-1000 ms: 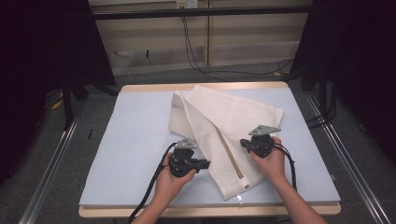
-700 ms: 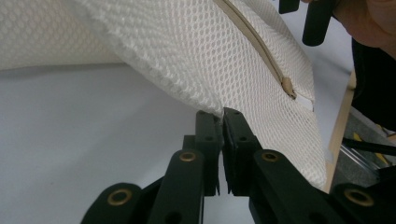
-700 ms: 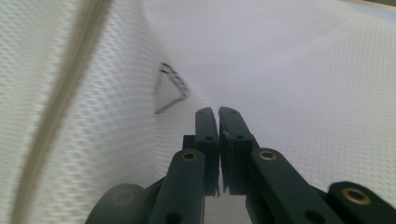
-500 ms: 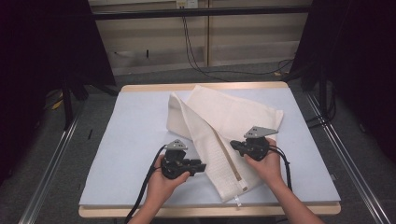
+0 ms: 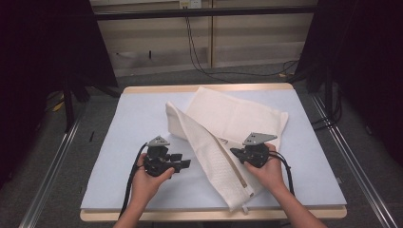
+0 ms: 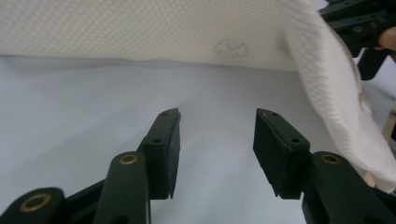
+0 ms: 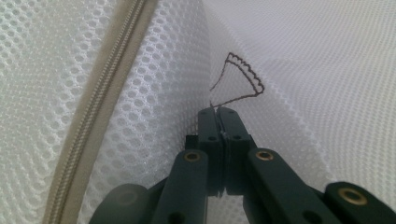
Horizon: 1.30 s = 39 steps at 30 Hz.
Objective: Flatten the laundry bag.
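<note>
White mesh cover (image 5: 223,128) on pale blue pad (image 5: 119,142), zipper (image 7: 98,107) alongside

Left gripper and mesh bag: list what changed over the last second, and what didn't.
The left gripper has let go of the white mesh bag: its jaws have just been opening, nothing between them, and it has drawn back left onto the bare blue mat. The right gripper stays pinched on the bag's mesh beside the zipper; the bag lies folded much as before.

The left tongs (image 5: 186,164) have let go of the white mesh cover (image 5: 223,128), opened and drawn away.
</note>
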### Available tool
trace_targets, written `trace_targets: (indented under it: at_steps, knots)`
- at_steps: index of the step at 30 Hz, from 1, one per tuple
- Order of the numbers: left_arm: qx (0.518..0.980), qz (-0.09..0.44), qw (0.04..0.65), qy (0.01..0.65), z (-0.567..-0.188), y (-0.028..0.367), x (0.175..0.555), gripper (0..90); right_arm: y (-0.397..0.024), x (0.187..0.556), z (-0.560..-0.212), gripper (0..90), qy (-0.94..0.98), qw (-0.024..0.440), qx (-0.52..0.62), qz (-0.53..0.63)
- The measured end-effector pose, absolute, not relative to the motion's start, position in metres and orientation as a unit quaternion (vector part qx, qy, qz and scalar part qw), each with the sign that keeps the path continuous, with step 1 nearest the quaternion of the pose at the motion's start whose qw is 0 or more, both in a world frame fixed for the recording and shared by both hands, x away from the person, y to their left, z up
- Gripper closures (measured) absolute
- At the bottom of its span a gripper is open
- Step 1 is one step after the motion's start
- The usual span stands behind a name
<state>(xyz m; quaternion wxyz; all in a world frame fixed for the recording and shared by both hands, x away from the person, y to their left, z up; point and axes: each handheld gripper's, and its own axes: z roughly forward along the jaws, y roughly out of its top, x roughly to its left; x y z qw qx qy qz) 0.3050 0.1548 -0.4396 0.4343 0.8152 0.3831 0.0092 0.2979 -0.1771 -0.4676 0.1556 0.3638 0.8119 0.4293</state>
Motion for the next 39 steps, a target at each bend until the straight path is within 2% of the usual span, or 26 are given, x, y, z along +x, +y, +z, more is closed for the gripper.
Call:
trace_targets:
  at_steps: [10,21,39]
  knots:
    - [0.807,0.02,0.423,0.413,-0.443,0.178,0.314,52.2,-0.177,0.295,-0.467,88.6,0.809,0.144,0.36,0.442]
    - [0.797,0.037,0.415,0.437,-0.445,0.201,0.322,53.1,-0.183,0.291,-0.466,89.6,0.795,0.102,0.365,0.473]
    - [0.784,0.059,0.409,0.463,-0.442,0.234,0.329,50.4,-0.177,0.285,-0.466,88.5,0.806,0.09,0.342,0.475]
